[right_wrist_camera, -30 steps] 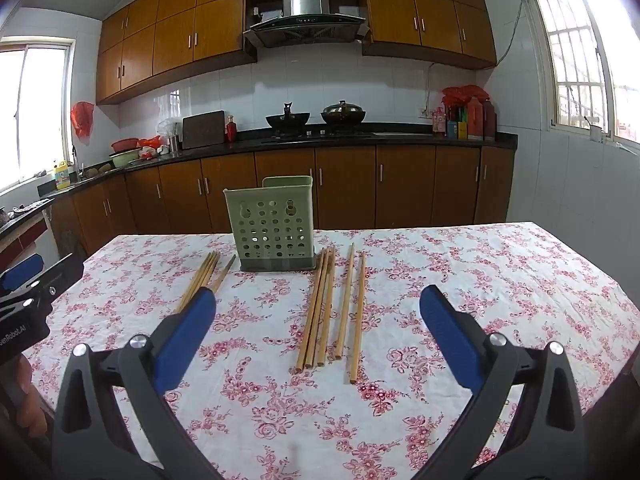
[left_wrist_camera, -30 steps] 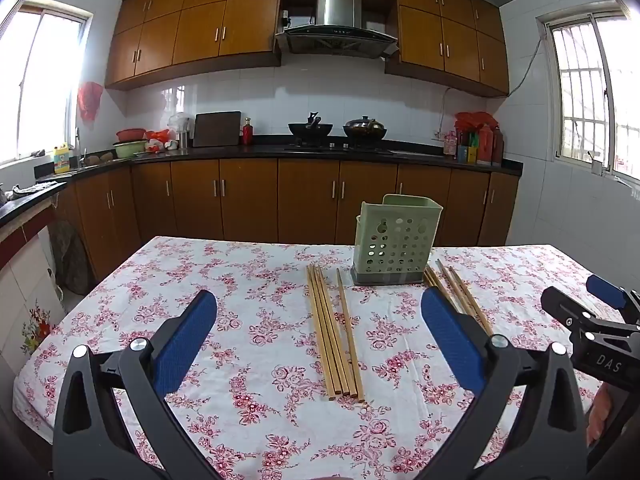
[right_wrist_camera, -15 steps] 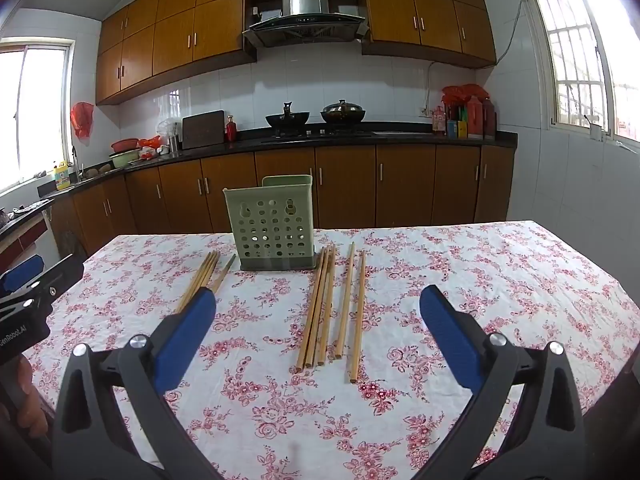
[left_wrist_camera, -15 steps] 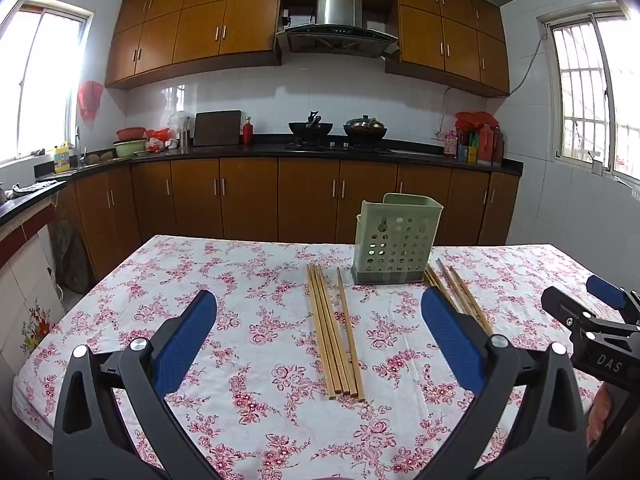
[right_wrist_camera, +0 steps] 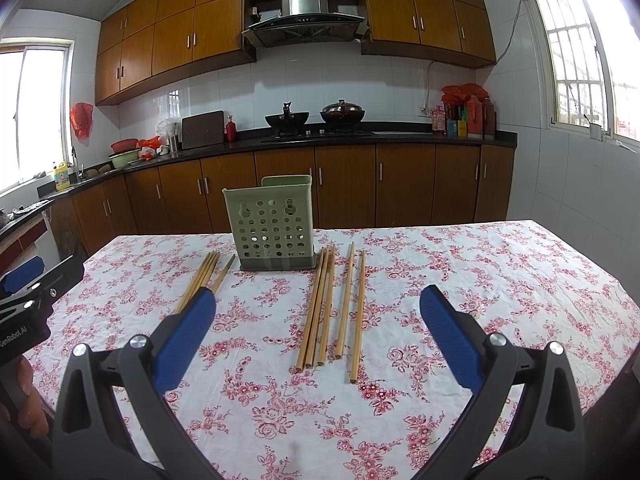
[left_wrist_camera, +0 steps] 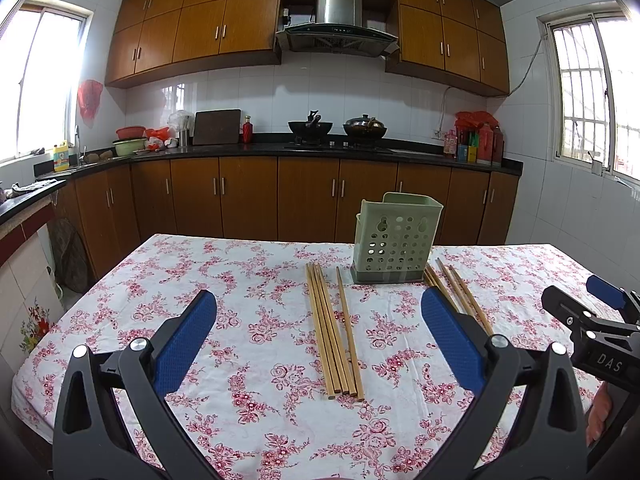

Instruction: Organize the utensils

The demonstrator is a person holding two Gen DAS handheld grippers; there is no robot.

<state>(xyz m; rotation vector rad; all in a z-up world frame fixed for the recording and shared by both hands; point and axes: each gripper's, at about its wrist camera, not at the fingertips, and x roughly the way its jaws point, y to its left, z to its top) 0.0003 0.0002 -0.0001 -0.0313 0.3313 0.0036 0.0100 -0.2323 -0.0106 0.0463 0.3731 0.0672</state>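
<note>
Nothing has moved in the last second: the left gripper (left_wrist_camera: 318, 332) and right gripper (right_wrist_camera: 318, 328) both hover released and empty above the counter (right_wrist_camera: 500, 280). No chopstick is picked up yet; the two chopstick bundles (left_wrist_camera: 332, 328) (right_wrist_camera: 330, 304) lie flat either side of the green holder (right_wrist_camera: 270, 224), so the next move calls for descending onto one bundle and pinching it.

"DAS" on right gripper (left_wrist_camera: 600, 300) body; "GenRobot.AI" on left gripper (right_wrist_camera: 28, 280).

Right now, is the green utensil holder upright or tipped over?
Upright. The green utensil holder stands on its grey base on the floral tablecloth, open top facing up; chopsticks lie flat beside it.
</note>
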